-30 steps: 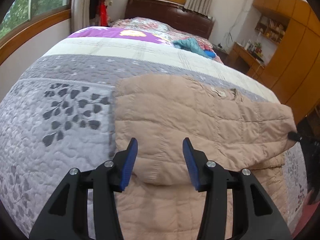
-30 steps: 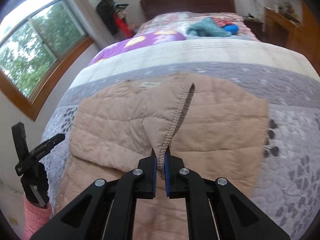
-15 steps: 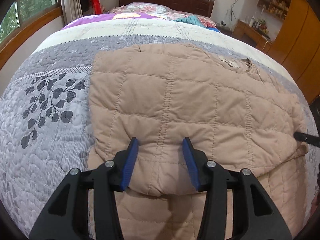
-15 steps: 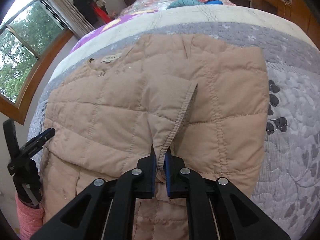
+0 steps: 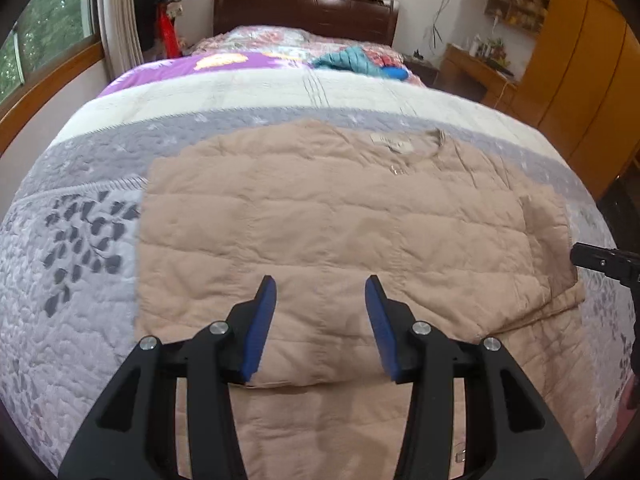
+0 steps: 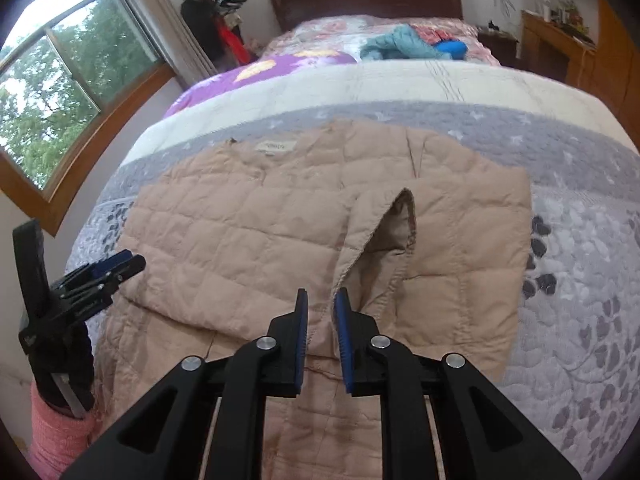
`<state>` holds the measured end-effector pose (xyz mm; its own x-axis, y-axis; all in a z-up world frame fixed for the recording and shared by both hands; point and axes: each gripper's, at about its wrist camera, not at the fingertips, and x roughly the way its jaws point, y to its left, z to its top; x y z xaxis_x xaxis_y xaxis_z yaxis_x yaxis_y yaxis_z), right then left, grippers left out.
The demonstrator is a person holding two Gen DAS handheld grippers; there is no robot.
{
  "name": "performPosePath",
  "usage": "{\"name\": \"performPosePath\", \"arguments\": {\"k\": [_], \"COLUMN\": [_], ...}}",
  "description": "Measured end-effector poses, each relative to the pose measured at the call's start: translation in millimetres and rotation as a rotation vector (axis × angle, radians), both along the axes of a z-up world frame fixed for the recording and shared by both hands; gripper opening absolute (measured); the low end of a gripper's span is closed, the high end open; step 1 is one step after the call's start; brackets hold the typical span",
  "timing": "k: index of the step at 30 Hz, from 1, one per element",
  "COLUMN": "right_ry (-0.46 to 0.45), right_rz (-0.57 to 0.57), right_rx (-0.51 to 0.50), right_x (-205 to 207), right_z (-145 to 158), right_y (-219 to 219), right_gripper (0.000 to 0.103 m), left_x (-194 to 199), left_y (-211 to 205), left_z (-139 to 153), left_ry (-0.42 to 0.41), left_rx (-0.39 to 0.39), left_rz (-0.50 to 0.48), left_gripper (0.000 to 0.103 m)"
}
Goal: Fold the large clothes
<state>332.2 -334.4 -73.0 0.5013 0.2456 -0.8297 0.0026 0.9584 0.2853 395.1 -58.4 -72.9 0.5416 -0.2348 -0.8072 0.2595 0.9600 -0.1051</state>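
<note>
— Left wrist view: looking forward and down along the left claw [image 5: 320, 330], close over the near edge of the bed [image 5: 80, 312], facing the headboard [image 5: 306, 10] at the far end.

— Right wrist view: same tilt and same facing, along the right claw [image 6: 321, 338], likewise low over the near edge.

— Shared ground?

— Nearly everything: the tan quilted jacket [image 5: 332, 220] spread across the bed, the headboard, the window [image 6: 52, 108] on the left. Each claw also caught by the other view: the right one at the right rim, the left one at the left rim.
</note>
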Motion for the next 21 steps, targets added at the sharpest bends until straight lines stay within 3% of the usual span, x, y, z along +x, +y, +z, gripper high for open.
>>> {"name": "performPosePath", "arguments": {"k": [2, 4, 8, 13, 21], "right_ry": [-0.009, -0.082, -0.134, -0.096, 0.006], "right_rz": [-0.059, -0.097, -0.071, -0.007, -0.006], "right_rx": [-0.03, -0.047, -0.081, -0.107, -0.148], "right_x": [-1.0, -10.7, -19.7, -15.0, 4.0], "right_z": [-1.3, 10.2, 29.1, 16.9, -31.6], "right_y": [-3.9, -12.3, -12.1, 9.8, 22.4], "right_gripper": [0.015, 0.015, 0.015, 0.015, 0.015], "left_x": [4.4, 8.6, 12.3, 9.1, 7.7], "left_y": [-2.6, 0.8, 3.4, -0.1, 2.5], "left_z": [-11.9, -22.1, -28.4, -28.0, -30.5], "left_ry": [0.028, 0.042, 0.043, 0.028, 0.032], "left_rx": [0.01, 0.014, 0.011, 0.025, 0.011], "left_rz": [0.015, 0.018, 0.022, 0.017, 0.005], "left_gripper": [0.045, 0.046, 0.048, 0.047, 0.048]}}
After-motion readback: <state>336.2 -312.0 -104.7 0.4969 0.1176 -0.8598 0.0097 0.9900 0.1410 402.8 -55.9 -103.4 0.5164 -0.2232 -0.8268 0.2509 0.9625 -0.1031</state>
